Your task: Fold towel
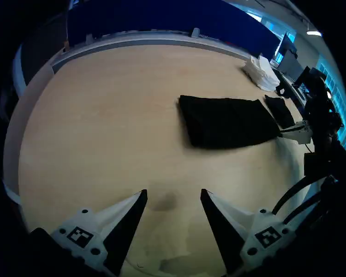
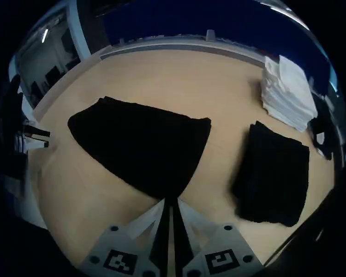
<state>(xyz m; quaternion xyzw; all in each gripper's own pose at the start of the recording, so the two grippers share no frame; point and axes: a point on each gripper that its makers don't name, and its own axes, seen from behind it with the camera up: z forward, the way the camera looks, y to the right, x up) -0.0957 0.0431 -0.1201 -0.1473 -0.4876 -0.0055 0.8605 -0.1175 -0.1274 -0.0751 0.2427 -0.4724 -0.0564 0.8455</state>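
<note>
— Where is the black towel (image 2: pixel 145 143)?

— It lies spread flat on the pale wooden surface (image 1: pixel 104 115), roughly in the middle, with its near corner drawn to a point right at the tips of the right tongs (image 2: pixel 172 201).

— Do those tongs have hold of it?

— The two fingers are pressed almost together, only a thin sliver of gap between them, and the towel's corner sits pinched at their tips. In the left gripper view the same tongs meet the towel at its right-hand corner.

— And the left tongs (image 1: pixel 173 191)?

— Spread wide and holding nothing. They hang over a bare part of the surface, well apart from the towel, which lies ahead of them and to the right.

— Anything else on the surface?

— A folded black towel (image 2: pixel 274 175) lies just beside the spread one, on its right in the right gripper view, not touching it. Beyond that stands a stack of white towels (image 2: pixel 286 92), near the far edge. A blue partition (image 1: pixel 173 18) runs along the back of the surface.
</note>
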